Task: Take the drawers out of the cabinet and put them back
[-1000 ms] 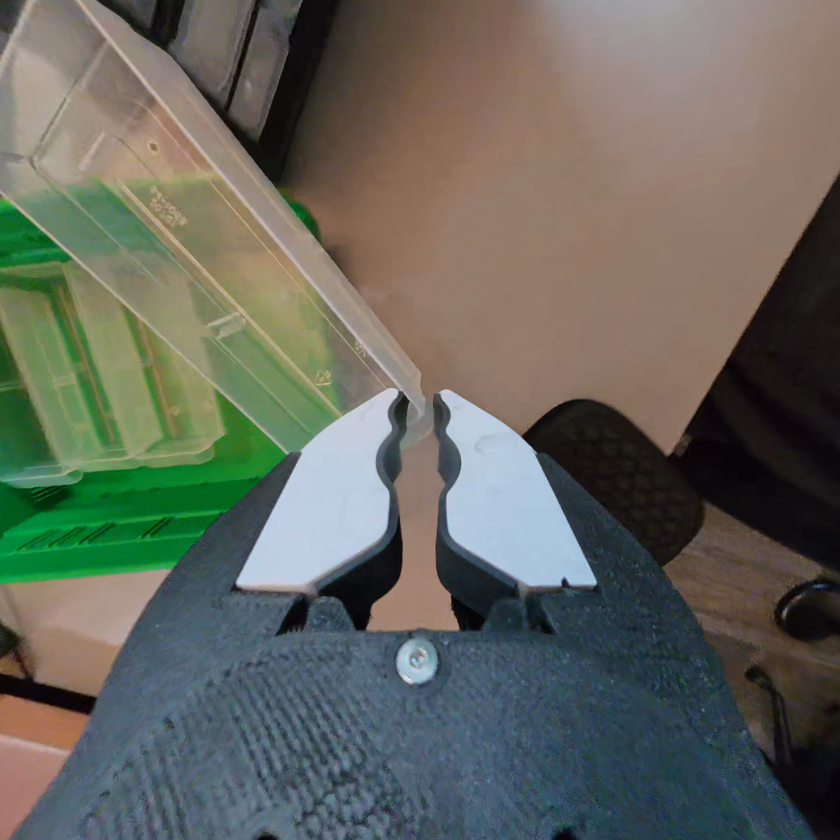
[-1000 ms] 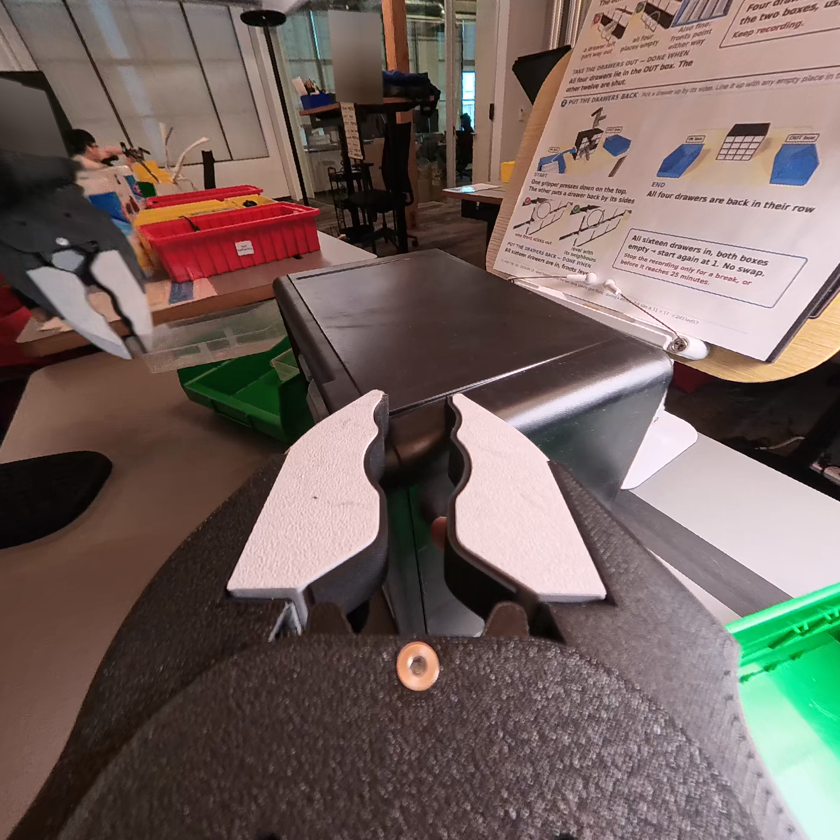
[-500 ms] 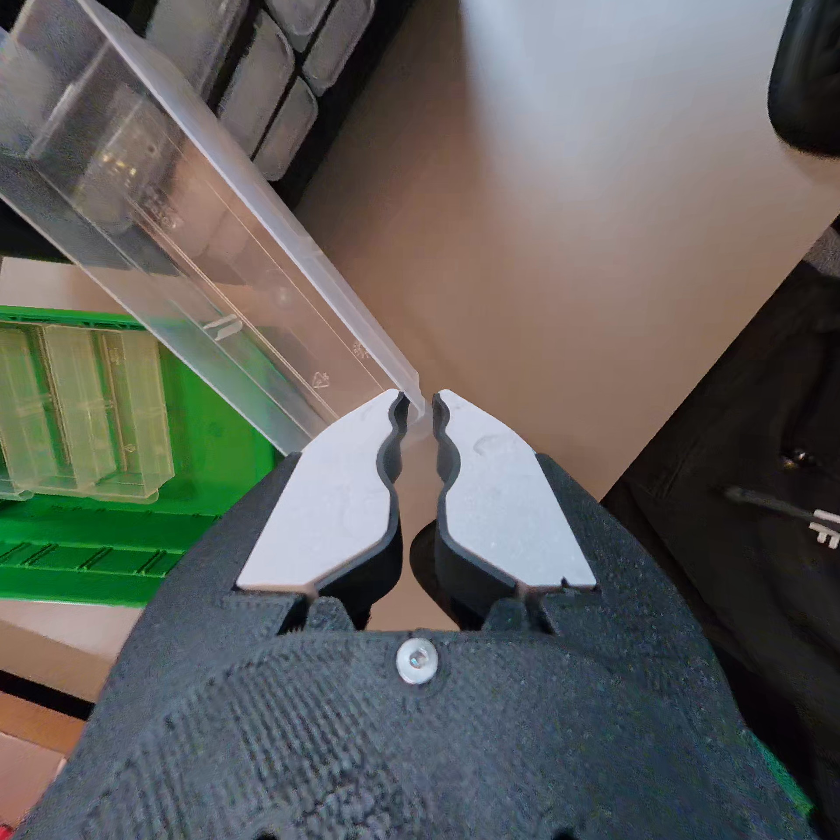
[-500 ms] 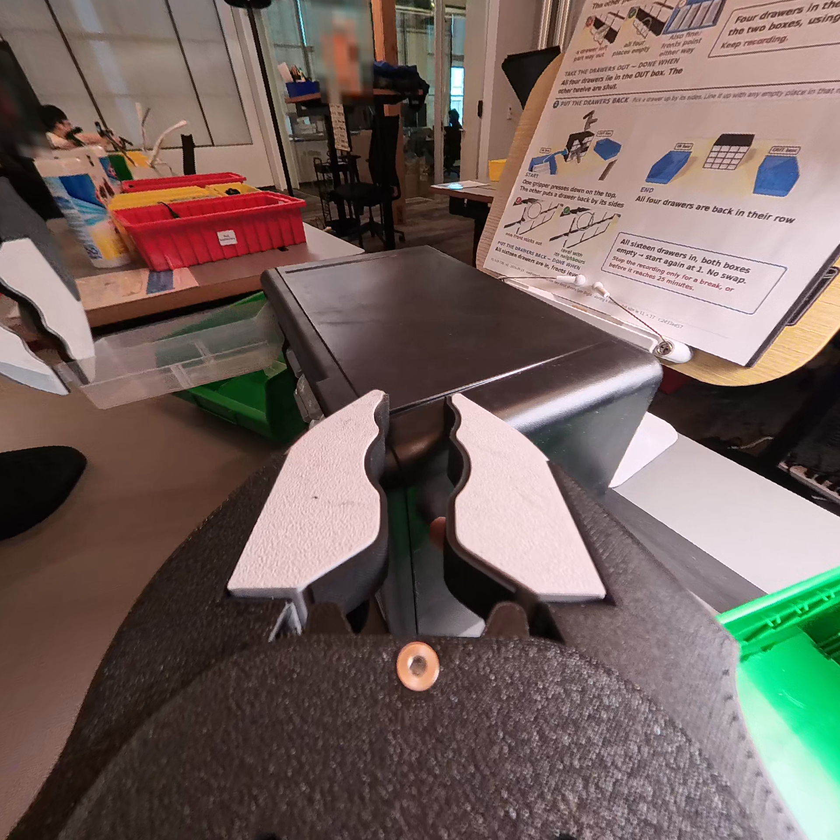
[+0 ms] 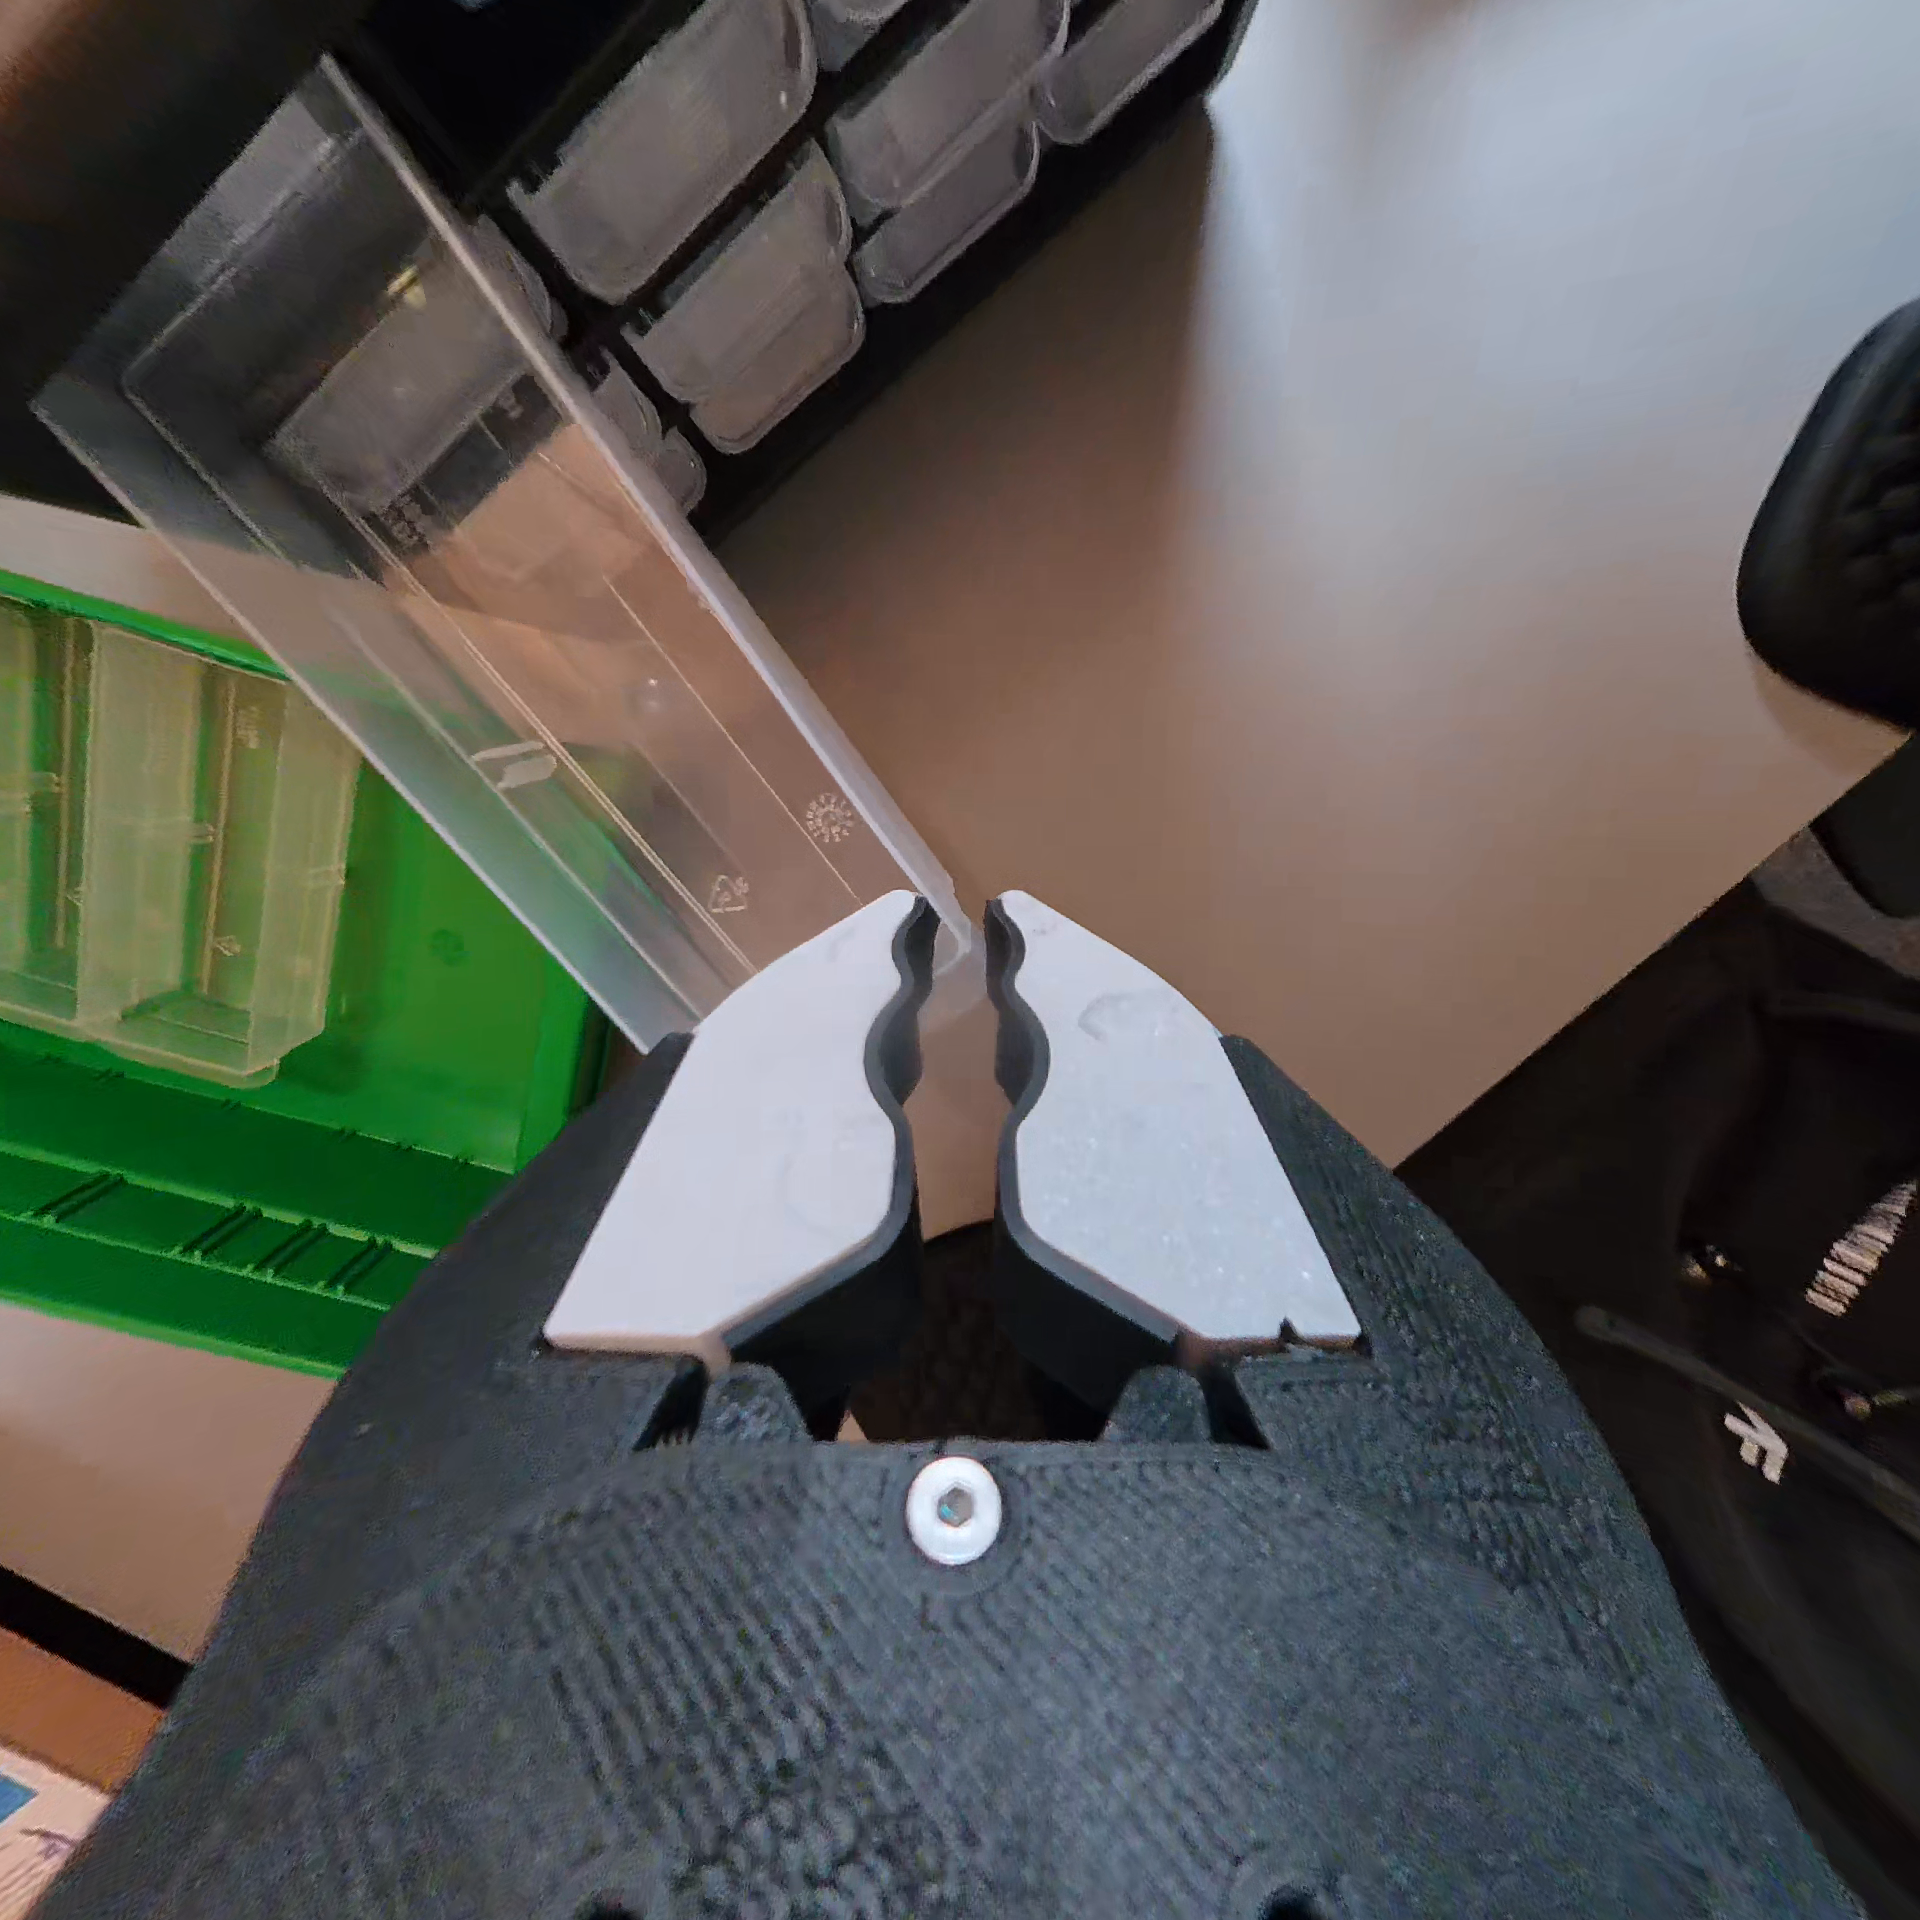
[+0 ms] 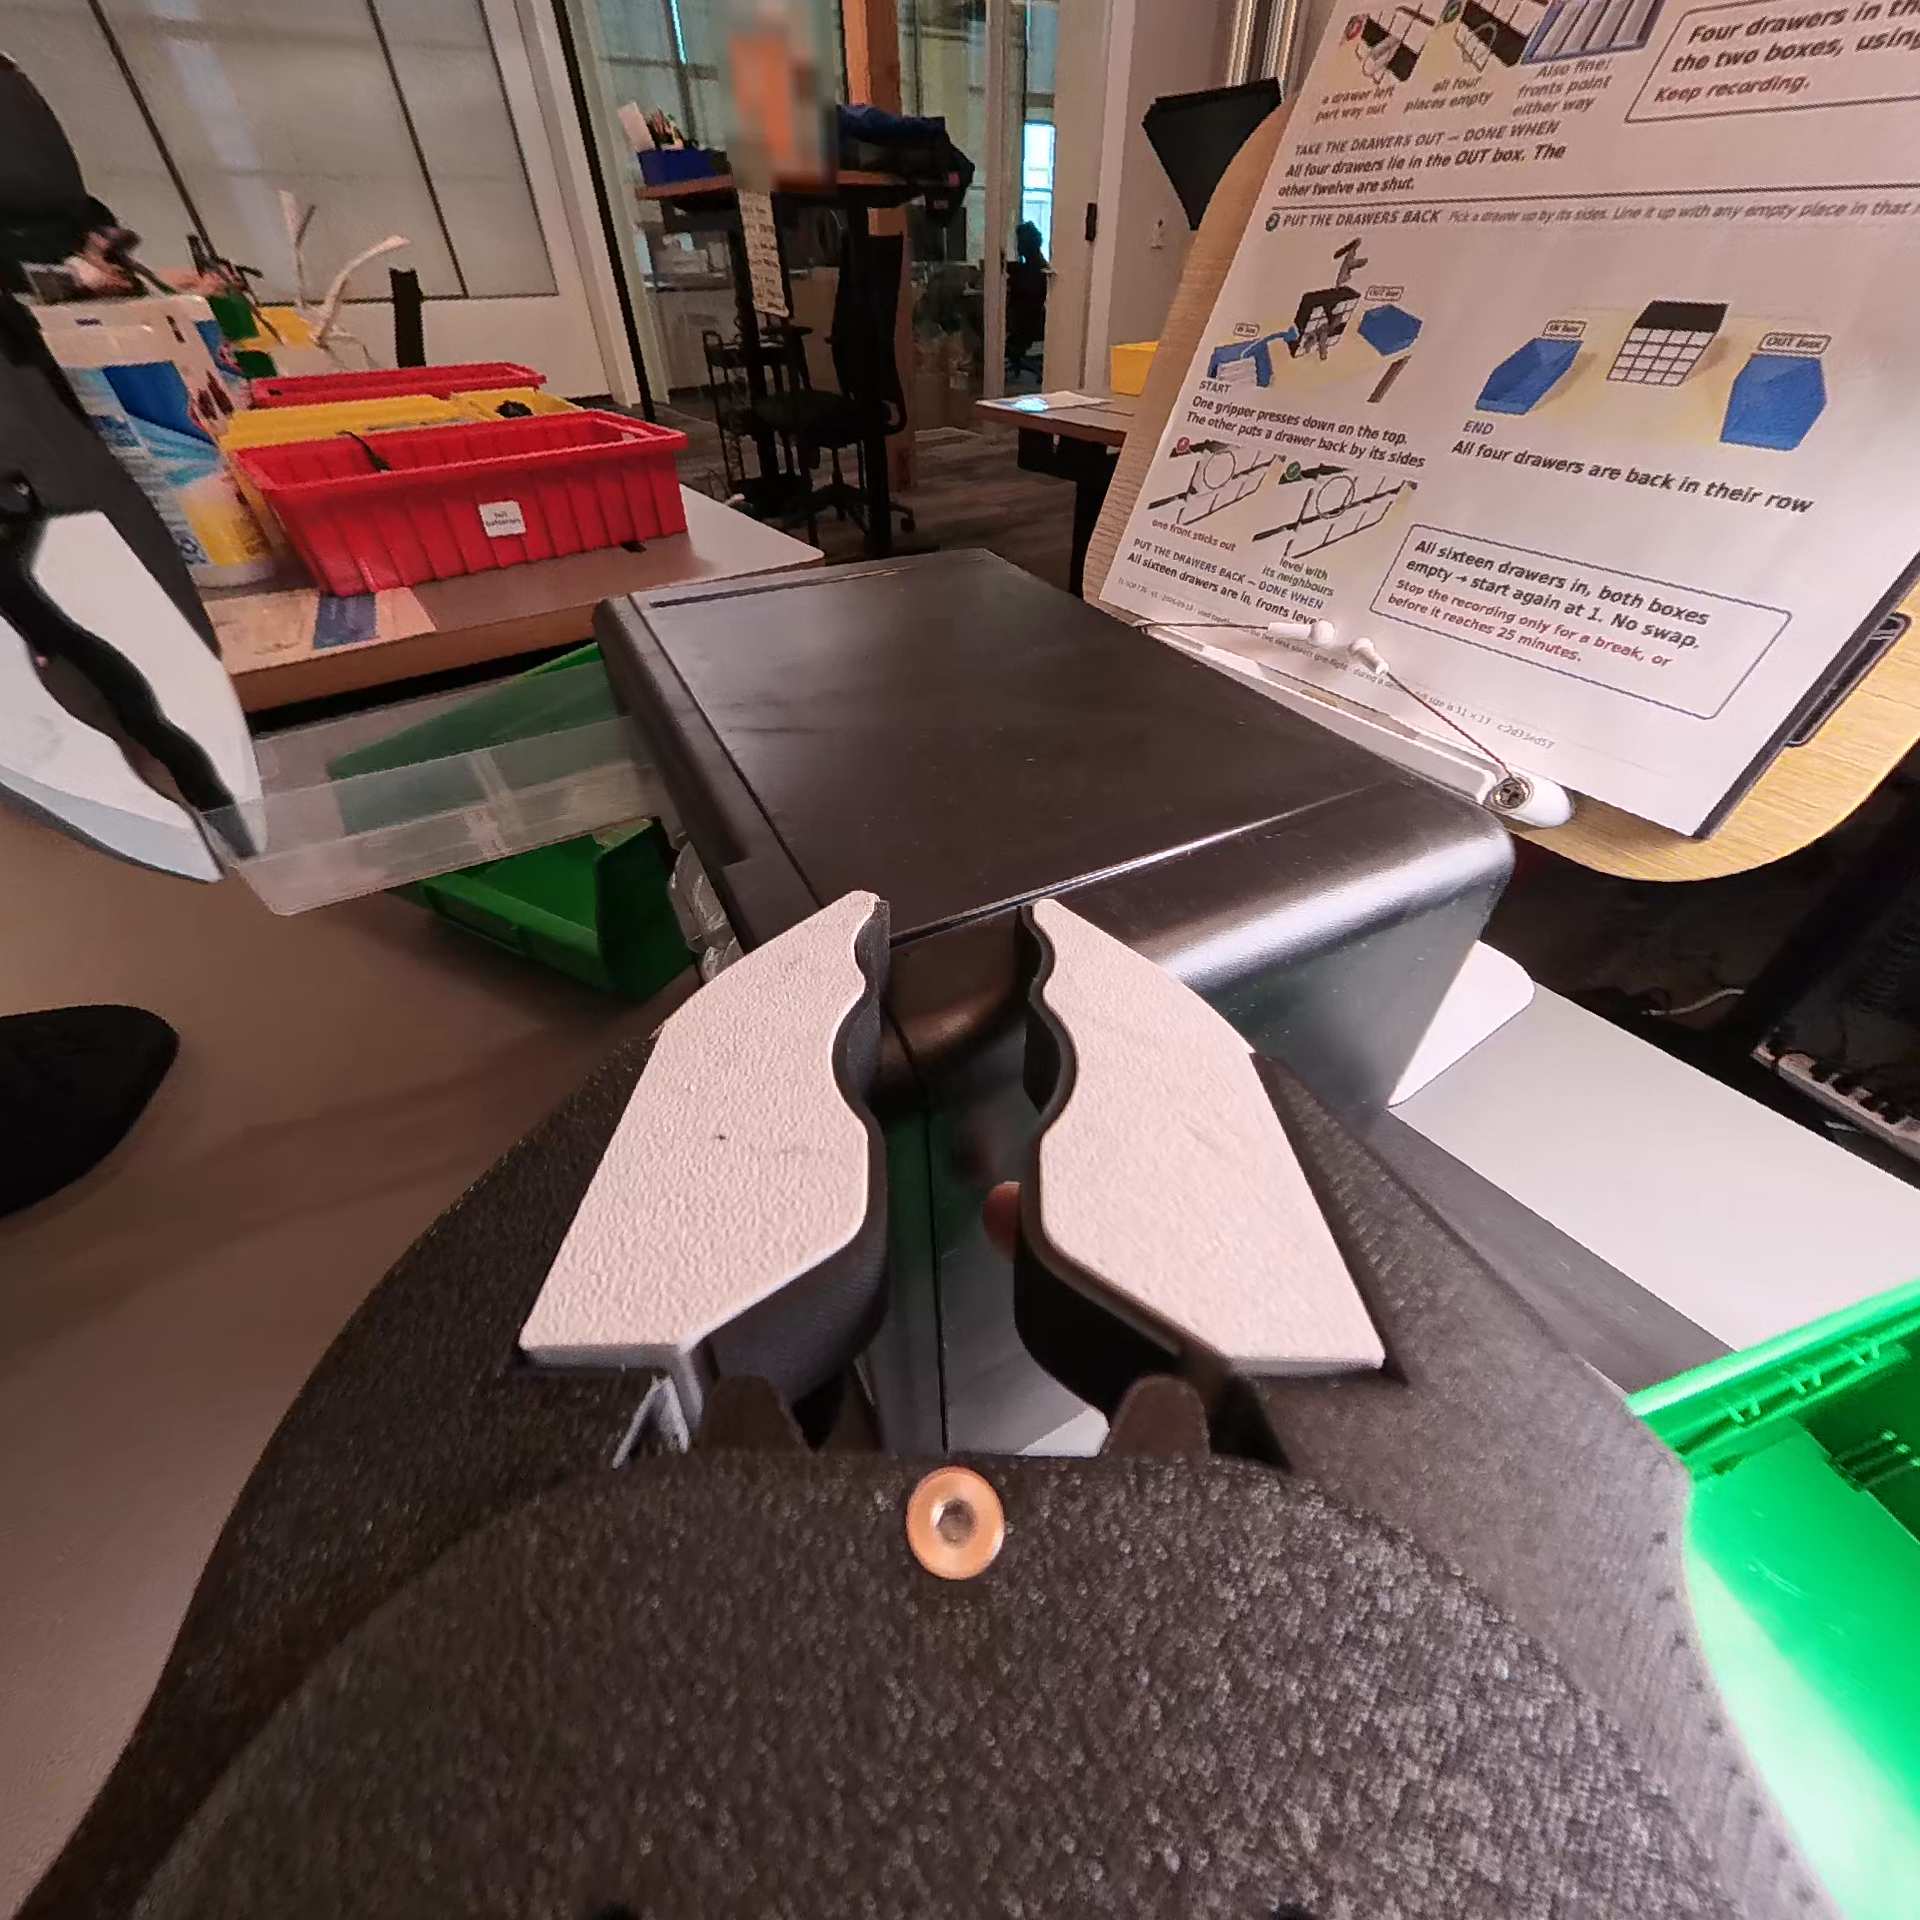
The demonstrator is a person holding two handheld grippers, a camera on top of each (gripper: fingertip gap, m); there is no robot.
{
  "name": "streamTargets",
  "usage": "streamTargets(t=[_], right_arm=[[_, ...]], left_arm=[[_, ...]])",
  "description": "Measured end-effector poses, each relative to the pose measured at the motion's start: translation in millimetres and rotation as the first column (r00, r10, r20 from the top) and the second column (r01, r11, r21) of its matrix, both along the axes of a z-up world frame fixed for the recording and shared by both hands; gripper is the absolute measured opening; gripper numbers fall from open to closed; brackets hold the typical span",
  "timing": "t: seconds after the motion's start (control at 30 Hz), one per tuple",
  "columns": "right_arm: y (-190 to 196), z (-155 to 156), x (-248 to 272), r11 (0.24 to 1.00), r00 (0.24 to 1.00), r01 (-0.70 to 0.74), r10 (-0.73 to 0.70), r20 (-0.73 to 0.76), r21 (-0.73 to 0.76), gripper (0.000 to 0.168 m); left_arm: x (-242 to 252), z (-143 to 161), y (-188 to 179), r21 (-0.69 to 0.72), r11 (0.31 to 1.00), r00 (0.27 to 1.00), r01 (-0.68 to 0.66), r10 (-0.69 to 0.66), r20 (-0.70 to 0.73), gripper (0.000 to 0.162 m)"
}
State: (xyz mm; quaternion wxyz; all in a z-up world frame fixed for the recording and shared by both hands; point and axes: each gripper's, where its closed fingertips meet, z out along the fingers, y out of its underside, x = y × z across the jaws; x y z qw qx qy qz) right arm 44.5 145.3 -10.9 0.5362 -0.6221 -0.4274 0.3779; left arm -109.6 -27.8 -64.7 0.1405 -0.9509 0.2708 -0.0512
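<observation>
**Left claw pinching a drawer at the cabinet face**

Left claw [image 5: 954, 920]: clenched on the corner lip of a clear drawer [image 5: 499, 582]. Drawer runs from your fingertips toward 10 o'clock, far end up against the black cabinet [image 5: 644, 135]. Whether that end sits inside an empty slot or just before it, I cannot tell. Seated drawers [image 5: 758, 312] fill the face toward 1 o'clock.

Right claw [image 6: 956, 914]: jaws a little apart, grasping nothing, tips at the near rounded edge of the cabinet top [image 6: 987, 727]. Looks like it is bracing the cabinet; contact itself is hidden.

From the right wrist, the drawer [image 6: 447, 800] lies roughly level at 9 o'clock, reaching the cabinet's front.

Green bin [image 5: 208, 1195] at 8 o'clock holds more clear drawers [image 5: 156, 831].

Step, by my reading: putting back, one drawer at the slot mouth.

Next move: square the drawer to the opening, keep it level, push straight in until its front lines up with the neighbours. Hold the cabinet down with your right claw. A corner pinch lets the drawer twist, so go slowly.
</observation>
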Motion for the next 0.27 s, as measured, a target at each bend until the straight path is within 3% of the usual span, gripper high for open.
streamTargets(t=[0.27], right_arm=[[-1.0, -0.3, -2.9, 1.0, 1.0, 0.004, -0.005, 0.013, 0.015, 0.023]], left_arm=[[15.3, 11.6, 20.3, 0.114, 0.987, 0.986, 0.112, -0.096, -0.139, 0.012]])
